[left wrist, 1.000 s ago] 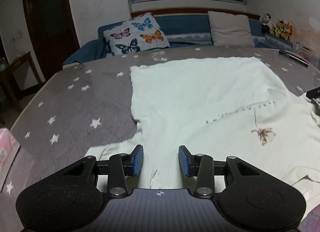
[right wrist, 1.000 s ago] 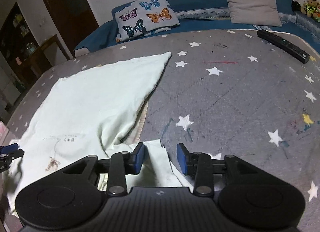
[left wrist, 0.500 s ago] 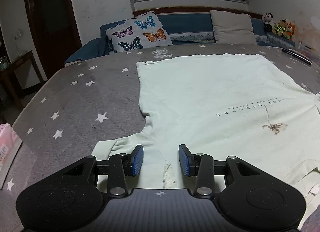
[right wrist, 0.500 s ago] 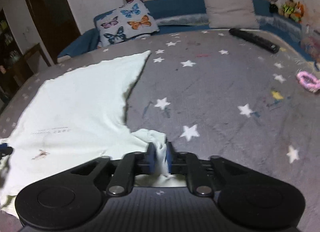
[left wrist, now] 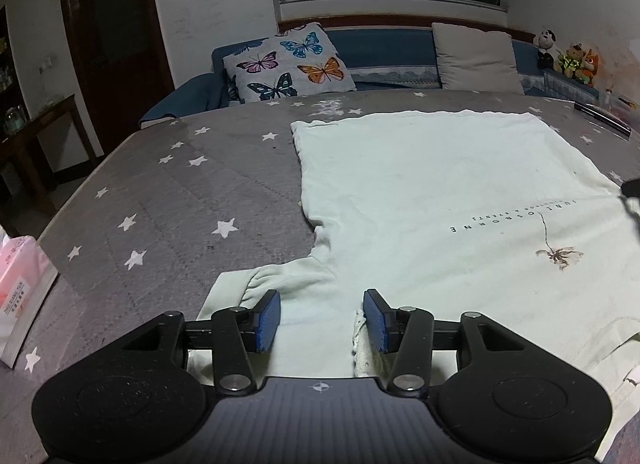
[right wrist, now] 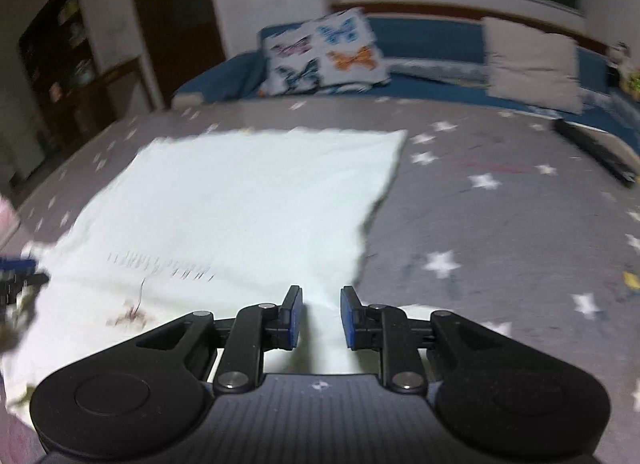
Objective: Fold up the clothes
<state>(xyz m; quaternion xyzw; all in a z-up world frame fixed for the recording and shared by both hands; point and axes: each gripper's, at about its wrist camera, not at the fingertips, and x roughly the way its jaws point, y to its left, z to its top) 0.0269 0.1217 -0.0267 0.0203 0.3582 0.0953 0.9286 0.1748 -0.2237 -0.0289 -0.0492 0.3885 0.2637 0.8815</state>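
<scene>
A pale green T-shirt [left wrist: 432,200] with small printed text and a brown flower motif lies spread flat on the grey star-patterned bed [left wrist: 180,200]. My left gripper [left wrist: 322,318] is open, low over the shirt's left sleeve and shoulder, with cloth between its blue pads. The shirt also shows in the blurred right wrist view [right wrist: 240,200]. My right gripper [right wrist: 320,318] is open over the shirt's right side near the sleeve, holding nothing. The left gripper's tip shows at the left edge of that view [right wrist: 16,276].
A butterfly pillow [left wrist: 288,62] and a grey pillow [left wrist: 478,58] lean on the blue sofa back beyond the bed. A black remote [right wrist: 596,152] lies on the bed at the far right. A pink tissue pack [left wrist: 20,288] sits at the left edge. Plush toys [left wrist: 568,58] sit at the back right.
My right gripper shut on the shirt's sleeve, pulled the cloth out flat to the right, then opened and let go. The shirt now lies spread. My left gripper stayed open.
</scene>
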